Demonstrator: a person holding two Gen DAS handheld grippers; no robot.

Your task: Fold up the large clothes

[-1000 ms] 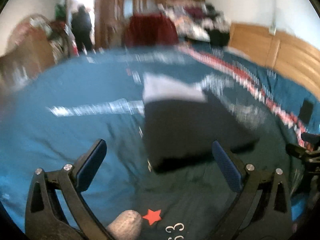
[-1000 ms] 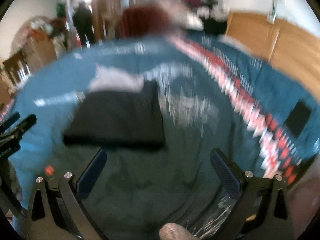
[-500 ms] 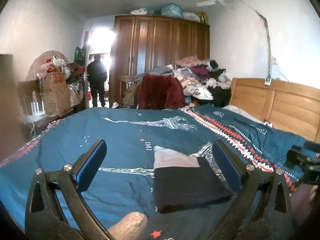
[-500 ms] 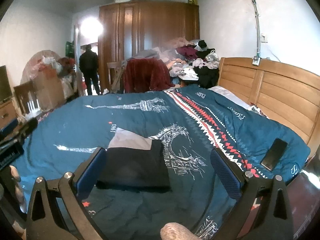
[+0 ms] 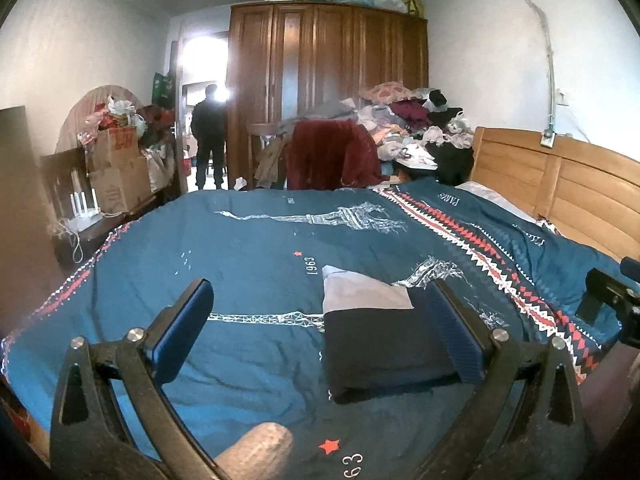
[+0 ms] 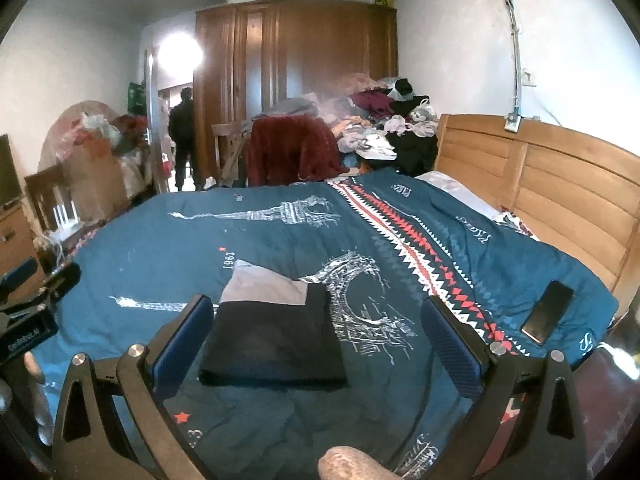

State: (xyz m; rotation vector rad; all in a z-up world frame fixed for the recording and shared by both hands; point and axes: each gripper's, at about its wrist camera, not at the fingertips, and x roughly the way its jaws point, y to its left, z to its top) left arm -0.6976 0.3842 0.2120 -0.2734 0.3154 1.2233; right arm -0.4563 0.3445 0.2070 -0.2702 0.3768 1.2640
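the folded garment (image 5: 384, 344) lies flat on the blue bedspread (image 5: 248, 264), a dark rectangle with a pale grey panel showing at its far end; in the left wrist view it sits ahead of the left claw (image 5: 324, 332), over toward the claw's right finger, whose pad overlaps its right edge in the picture; whether pad and cloth touch i cannot tell; in the right wrist view the same garment (image 6: 276, 340) lies ahead of the right claw (image 6: 316, 332), nearer its left finger, with its near edge between the two fingers; both claws stand wide apart and hold nothing; a gloved fingertip shows at the bottom edge of each view, below the claw; the bedspread carries white tower prints, "1963", and a red and white zigzag band running off to the right of the claws; a black phone (image 6: 546, 312) lies on the bedspread well to the right of the right claw, near the wooden headboard (image 6: 560, 184); far ahead of both claws stand a brown wardrobe (image 5: 328, 84) and a heap of clothes (image 5: 408, 128), with a dark red cloth draped over a chair (image 5: 332, 156); a person (image 5: 208, 132) stands in the bright doorway, far ahead and to the left; cardboard boxes (image 5: 120, 172) are stacked by the left wall.
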